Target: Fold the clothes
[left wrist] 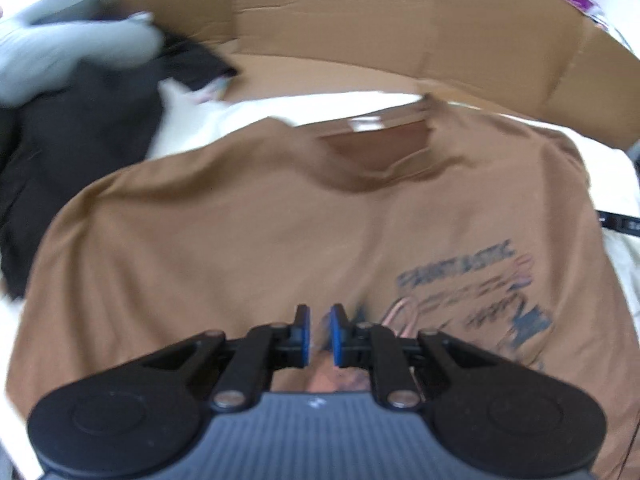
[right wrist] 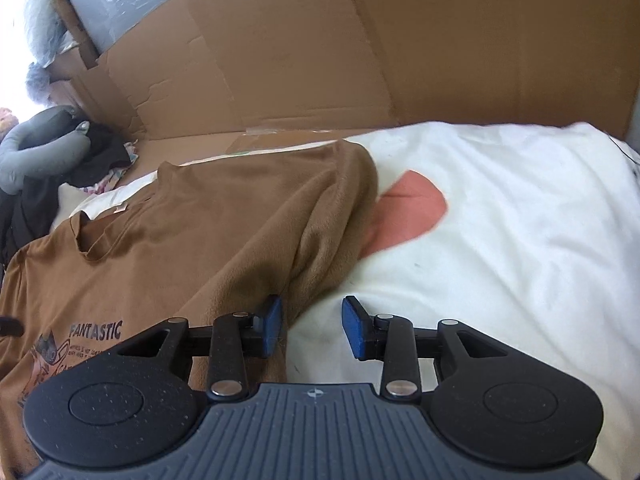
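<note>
Sleeve grab at risk on brown T-shirt

Risk: the right gripper (right wrist: 312,328), jaws wide and empty, straddles the edge of the bunched sleeve (right wrist: 336,216) at 12 o'clock and may pinch the white sheet (right wrist: 500,220) too. Brown T-shirt (left wrist: 240,220) lies front-up, collar at 12 o'clock. Left gripper (left wrist: 320,334) hovers low over the chest, jaws narrowly parted, seemingly holding nothing.
</note>
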Demonstrator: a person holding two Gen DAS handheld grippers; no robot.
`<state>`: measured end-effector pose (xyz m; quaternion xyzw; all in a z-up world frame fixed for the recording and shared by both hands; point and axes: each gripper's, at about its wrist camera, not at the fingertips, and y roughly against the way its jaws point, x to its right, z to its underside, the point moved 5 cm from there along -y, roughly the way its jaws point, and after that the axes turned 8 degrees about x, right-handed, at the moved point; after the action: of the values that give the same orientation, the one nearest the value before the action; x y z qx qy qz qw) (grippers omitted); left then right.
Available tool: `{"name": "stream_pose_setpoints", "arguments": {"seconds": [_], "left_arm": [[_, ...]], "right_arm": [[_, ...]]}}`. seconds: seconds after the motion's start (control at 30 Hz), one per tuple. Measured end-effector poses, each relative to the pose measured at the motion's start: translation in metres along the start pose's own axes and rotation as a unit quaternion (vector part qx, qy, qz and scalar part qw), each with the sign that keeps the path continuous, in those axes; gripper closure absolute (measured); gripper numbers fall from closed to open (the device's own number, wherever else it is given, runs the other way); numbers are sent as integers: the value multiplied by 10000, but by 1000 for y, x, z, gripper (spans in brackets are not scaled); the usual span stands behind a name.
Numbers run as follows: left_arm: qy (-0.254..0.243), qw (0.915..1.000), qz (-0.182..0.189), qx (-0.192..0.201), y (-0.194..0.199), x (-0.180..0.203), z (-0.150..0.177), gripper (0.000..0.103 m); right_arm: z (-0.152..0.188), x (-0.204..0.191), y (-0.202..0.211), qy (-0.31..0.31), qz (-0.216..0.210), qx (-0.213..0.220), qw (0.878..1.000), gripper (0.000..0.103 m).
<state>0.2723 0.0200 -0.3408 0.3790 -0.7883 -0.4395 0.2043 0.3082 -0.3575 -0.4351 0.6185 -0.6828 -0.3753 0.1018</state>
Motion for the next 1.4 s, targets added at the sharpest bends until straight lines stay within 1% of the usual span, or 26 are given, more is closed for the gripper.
{"name": "stream_pose_setpoints", "arguments": {"seconds": [0.2,0.33,0.37,0.43,0.47,0.5,0.63,0.73,0.77,0.83,0.93,1.13,1.2,1.33,1.4], "left_arm": [[-519,9974,499,-2,-38,48,-28,91],[-879,9930,786,-25,-58,79,-43,91],[-957,9920,822,-25,-62,86,-47,91],[-1073,9904,870,-24,-71,99,-54,91],[-1111,9897,900,-24,-75,104,-58,91],[-1148,9890,930,-24,-79,110,-62,91],[-1297,9863,1020,-76,-96,133,-75,90],[-1224,9875,959,-256,-114,137,-76,91],[-1229,9876,937,-263,-117,138,-76,91],[-1301,9872,883,-256,-120,141,-76,91],[-1465,9854,773,-399,-121,146,-77,92],[-1742,9816,527,-577,-124,156,-80,92],[-1791,9808,479,-605,-125,158,-81,92],[-1810,9803,481,-629,-126,158,-82,92],[-1800,9803,506,-633,-127,157,-82,92]], "right_arm": [[-5,-3,-13,-180,-3,-85,9998,56],[-7,-5,-19,-180,-77,-174,9997,55],[-8,-5,-20,-165,-99,-201,9996,59],[-9,-7,-20,-94,-211,-314,9992,73],[-11,-9,-21,-78,-306,-403,9987,94],[-12,-9,-22,-60,-393,-512,9979,99],[-24,-10,-19,227,-340,-817,9958,100],[-32,-7,-12,442,-209,-996,9938,101],[-35,-5,-9,511,-159,-1054,9930,101],[-42,1,-3,643,-30,-1164,9911,101],[-53,12,7,816,239,-1304,9878,101],[-78,37,20,1017,574,-1693,9786,101],[-90,45,26,947,663,-1608,9802,99],[-113,62,44,770,1008,-1125,9855,98],[-117,71,52,616,1045,-965,9879,98]]}}
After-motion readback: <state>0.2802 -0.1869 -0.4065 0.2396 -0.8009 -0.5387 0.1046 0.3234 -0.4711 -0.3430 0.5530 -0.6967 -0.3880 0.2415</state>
